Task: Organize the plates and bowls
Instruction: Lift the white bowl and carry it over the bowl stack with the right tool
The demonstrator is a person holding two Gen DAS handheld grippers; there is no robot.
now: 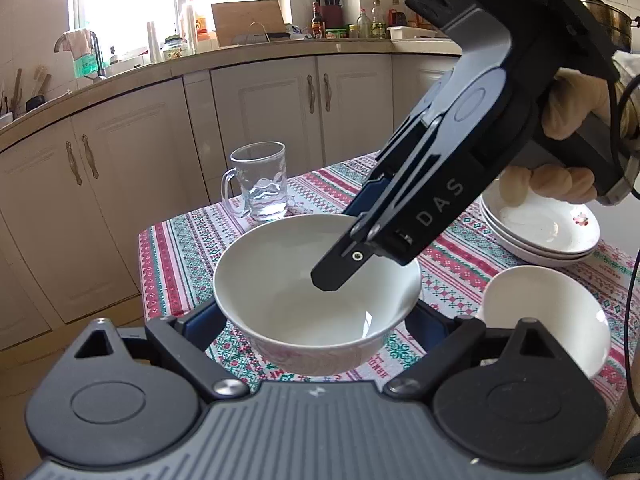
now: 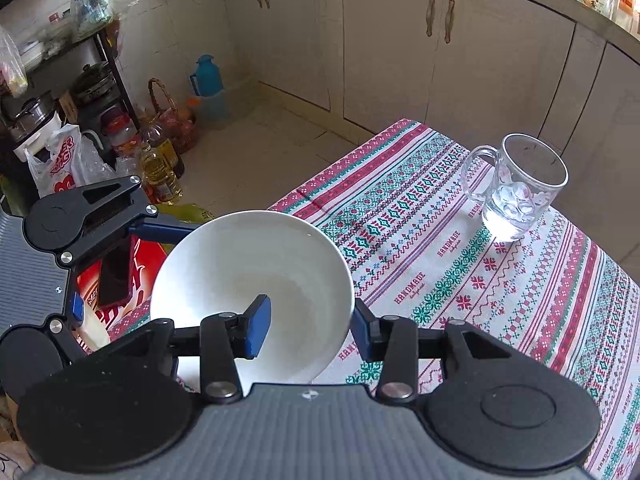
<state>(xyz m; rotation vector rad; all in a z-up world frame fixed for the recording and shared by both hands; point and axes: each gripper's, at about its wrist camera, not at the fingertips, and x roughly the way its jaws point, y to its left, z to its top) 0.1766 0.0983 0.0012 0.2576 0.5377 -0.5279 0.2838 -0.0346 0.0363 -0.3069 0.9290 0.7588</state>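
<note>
Hidden: left gripper fingertips behind bowl.
Left jaws: wide, clasping bowl's sides.
Right gripper: narrow, pinching bowl's rim.
Bowl: above table's edge.
Around: mug, plates, second bowl.

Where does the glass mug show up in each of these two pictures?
Left wrist view: the glass mug stands upper left of centre, on the far edge of the tablecloth, behind the held white bowl.
Right wrist view: the mug stands at the upper right on the tablecloth, handle to the left, beyond the bowl.
Shared landmark: the striped red and green tablecloth, with the white bowl in front of the mug.
</note>
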